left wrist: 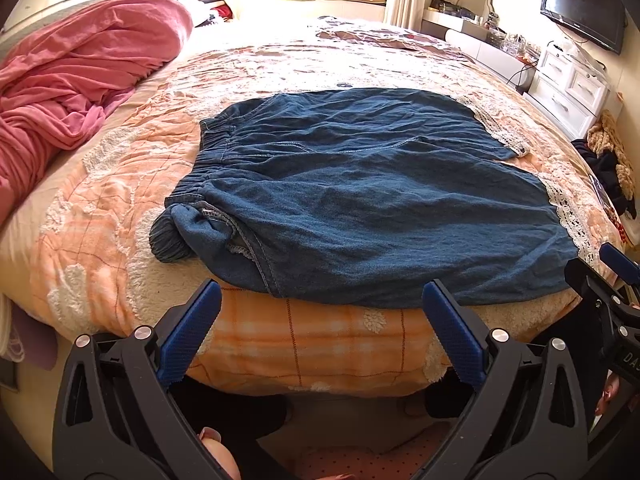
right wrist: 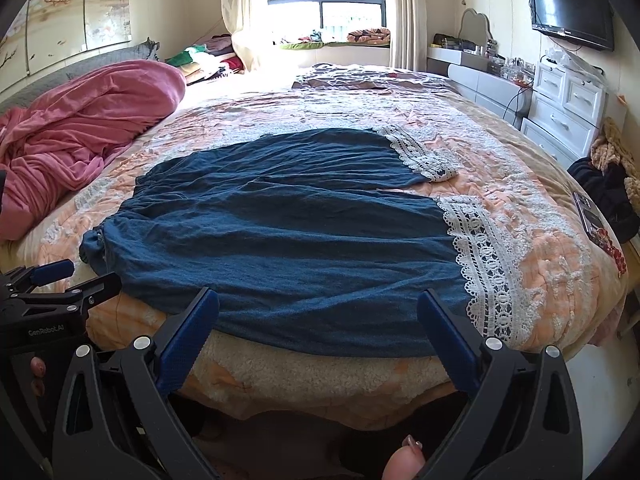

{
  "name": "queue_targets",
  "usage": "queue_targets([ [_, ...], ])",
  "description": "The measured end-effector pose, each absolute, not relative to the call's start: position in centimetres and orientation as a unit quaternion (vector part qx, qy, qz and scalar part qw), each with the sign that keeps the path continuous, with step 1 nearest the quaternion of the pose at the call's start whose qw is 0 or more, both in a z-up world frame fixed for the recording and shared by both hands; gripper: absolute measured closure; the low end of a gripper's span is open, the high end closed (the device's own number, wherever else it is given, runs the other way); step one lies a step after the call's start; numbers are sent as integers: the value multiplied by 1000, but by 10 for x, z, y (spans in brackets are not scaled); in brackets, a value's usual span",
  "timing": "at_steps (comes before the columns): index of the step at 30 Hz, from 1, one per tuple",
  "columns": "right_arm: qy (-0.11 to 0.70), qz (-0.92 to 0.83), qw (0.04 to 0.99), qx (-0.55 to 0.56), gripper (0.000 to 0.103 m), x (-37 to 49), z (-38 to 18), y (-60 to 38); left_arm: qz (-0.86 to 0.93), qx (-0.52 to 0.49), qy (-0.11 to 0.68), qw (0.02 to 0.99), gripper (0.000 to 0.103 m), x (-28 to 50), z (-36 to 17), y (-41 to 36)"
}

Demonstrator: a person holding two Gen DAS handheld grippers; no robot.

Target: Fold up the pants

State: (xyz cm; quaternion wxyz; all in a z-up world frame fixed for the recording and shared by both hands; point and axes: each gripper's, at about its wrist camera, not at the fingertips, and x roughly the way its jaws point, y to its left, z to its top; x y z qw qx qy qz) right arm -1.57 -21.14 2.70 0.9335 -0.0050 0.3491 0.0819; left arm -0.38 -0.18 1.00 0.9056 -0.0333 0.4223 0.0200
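pants [right wrist: 288,232]: dark blue, spread flat across bed, waistband left, white lace hems right
bed [right wrist: 532,248]: peach and white quilted cover, pants reach near front edge
right gripper [right wrist: 318,326]: jaws wide apart, nothing between them, hovering at front edge of pants
left gripper [right wrist: 60,280]: at left edge of frame, near waistband corner, state unclear
pink blanket [right wrist: 88,120]: bunched at far left of bed
TV [right wrist: 570,12]: on right wall above white drawers [right wrist: 568,108]
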Motion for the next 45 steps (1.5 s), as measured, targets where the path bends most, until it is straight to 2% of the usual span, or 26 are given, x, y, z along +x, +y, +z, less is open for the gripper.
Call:
queue_targets([
  [45,367,108,924,-17,4,5,17,-194,12,-35,422,906,8,11,9,16],
])
